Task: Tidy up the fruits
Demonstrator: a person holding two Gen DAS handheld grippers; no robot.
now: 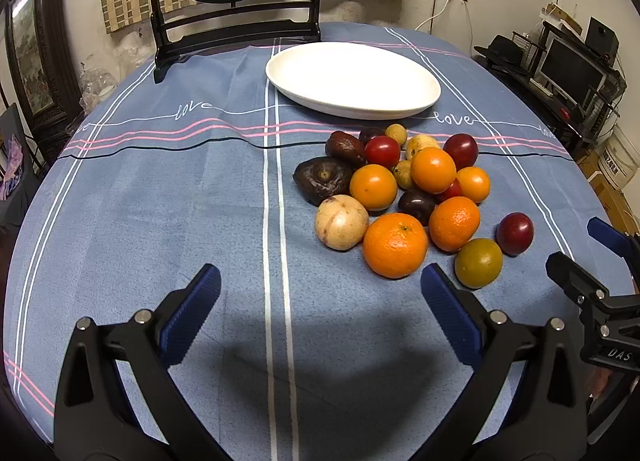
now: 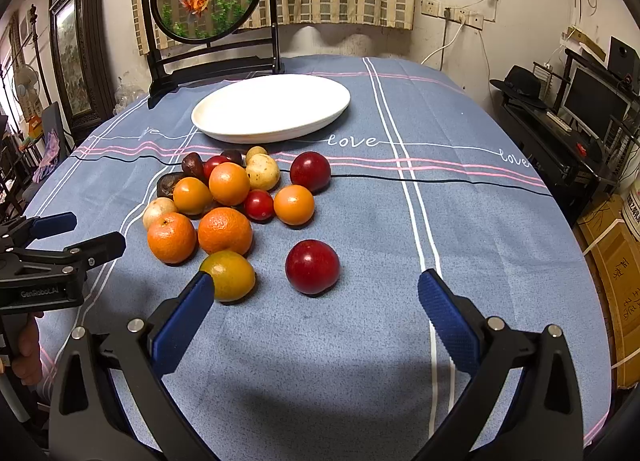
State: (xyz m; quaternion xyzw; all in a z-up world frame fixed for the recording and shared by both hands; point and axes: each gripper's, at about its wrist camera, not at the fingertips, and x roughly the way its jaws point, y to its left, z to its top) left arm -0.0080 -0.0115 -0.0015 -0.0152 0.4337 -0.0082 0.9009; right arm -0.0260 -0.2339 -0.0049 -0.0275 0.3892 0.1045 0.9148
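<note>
A pile of fruit lies on the blue tablecloth: several oranges (image 1: 395, 244) (image 2: 225, 230), red plums, dark wrinkled fruits (image 1: 323, 179) and pale round fruits (image 1: 341, 222). A lone red plum (image 2: 312, 266) (image 1: 515, 233) and a green-orange citrus (image 2: 230, 275) (image 1: 478, 262) lie nearest. An empty white oval plate (image 1: 352, 79) (image 2: 272, 108) sits behind the pile. My left gripper (image 1: 320, 297) is open and empty, left of the pile. My right gripper (image 2: 316, 301) is open and empty, just in front of the lone plum.
A dark-framed round goldfish screen (image 1: 232, 1) (image 2: 208, 13) stands at the table's back left. The right gripper shows at the left wrist view's right edge (image 1: 592, 261); the left gripper shows at the right wrist view's left edge (image 2: 60, 241). Shelves with a monitor (image 2: 592, 101) stand at the right.
</note>
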